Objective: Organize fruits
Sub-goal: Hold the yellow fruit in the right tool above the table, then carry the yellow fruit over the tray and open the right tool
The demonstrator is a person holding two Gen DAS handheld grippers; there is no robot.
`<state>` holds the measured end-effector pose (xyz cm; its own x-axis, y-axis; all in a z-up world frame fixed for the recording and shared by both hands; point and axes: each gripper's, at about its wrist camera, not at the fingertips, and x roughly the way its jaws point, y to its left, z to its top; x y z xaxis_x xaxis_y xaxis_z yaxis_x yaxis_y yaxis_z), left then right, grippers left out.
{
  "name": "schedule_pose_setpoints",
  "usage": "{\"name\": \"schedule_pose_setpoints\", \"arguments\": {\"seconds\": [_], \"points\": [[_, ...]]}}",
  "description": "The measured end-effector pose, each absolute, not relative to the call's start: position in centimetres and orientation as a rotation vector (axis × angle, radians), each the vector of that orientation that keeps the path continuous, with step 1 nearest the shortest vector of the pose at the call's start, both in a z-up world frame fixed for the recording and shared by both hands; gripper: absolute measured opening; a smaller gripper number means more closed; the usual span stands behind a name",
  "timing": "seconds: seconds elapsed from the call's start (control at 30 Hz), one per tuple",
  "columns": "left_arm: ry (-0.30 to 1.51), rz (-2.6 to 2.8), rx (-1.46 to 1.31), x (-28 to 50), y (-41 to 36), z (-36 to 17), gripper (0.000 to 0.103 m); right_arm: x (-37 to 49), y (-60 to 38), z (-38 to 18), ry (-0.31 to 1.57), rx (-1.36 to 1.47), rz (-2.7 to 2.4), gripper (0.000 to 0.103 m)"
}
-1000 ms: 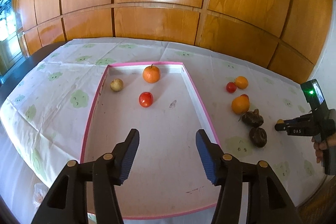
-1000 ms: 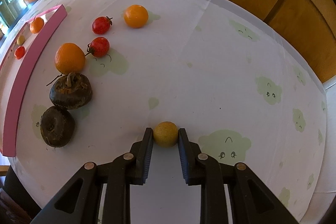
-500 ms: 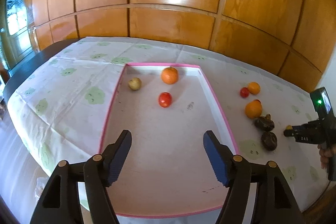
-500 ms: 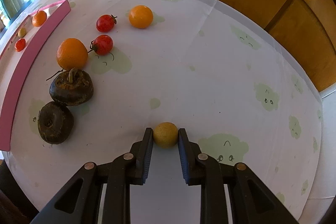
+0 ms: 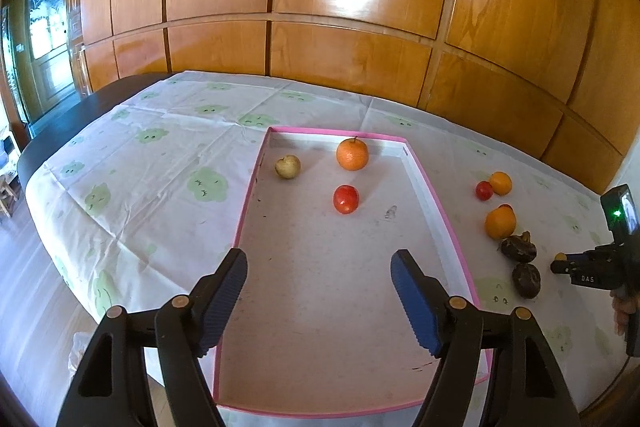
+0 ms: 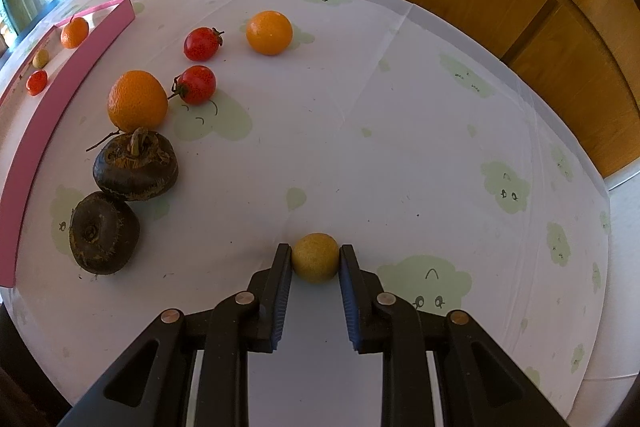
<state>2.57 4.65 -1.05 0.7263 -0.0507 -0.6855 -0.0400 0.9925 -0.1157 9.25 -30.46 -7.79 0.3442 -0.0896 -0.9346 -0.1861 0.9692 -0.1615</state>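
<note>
My right gripper (image 6: 315,259) is shut on a small yellow-brown fruit (image 6: 315,257), held just above the cloth. To its left lie two dark brown fruits (image 6: 136,165), two oranges (image 6: 137,101), and two red tomatoes (image 6: 197,84). The pink-rimmed tray (image 5: 444,215) holds an orange (image 5: 352,154), a tomato (image 5: 345,199) and a pale yellow fruit (image 5: 287,166). My left gripper (image 5: 319,287) is open and empty above the tray's near end. The right gripper also shows in the left wrist view (image 5: 560,261), at the far right.
The table wears a white cloth with green cloud faces (image 6: 400,107). A wooden panelled wall (image 5: 340,7) runs behind the table. The table's near edge and the floor (image 5: 28,287) lie at the left. The tray's pink side (image 6: 24,155) stands left of the loose fruits.
My left gripper has drawn back and risen, so the tray looks farther away, and its jaws have opened wider. My right gripper has held the small fruit throughout and tilted slightly.
</note>
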Motion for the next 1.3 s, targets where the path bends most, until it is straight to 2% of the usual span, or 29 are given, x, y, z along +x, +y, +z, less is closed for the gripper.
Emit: {"name": "schedule_pose_setpoints", "arguments": {"seconds": [0.4,0.8,1.3], "points": [[0.772,0.021,-0.124,2.8,5.7,-1.6,0.076,9.3,-28.0,-5.4,1.214,-0.254,0.07,0.023],[0.768,0.025,-0.135,2.6,6.1,-1.6,0.076,7.4,-20.3,-1.5,1.088,-0.201,0.28,0.023],[0.766,0.033,-0.152,2.6,6.6,-1.5,0.076,6.7,-10.8,-0.3,1.004,-0.174,0.483,0.023]]}}
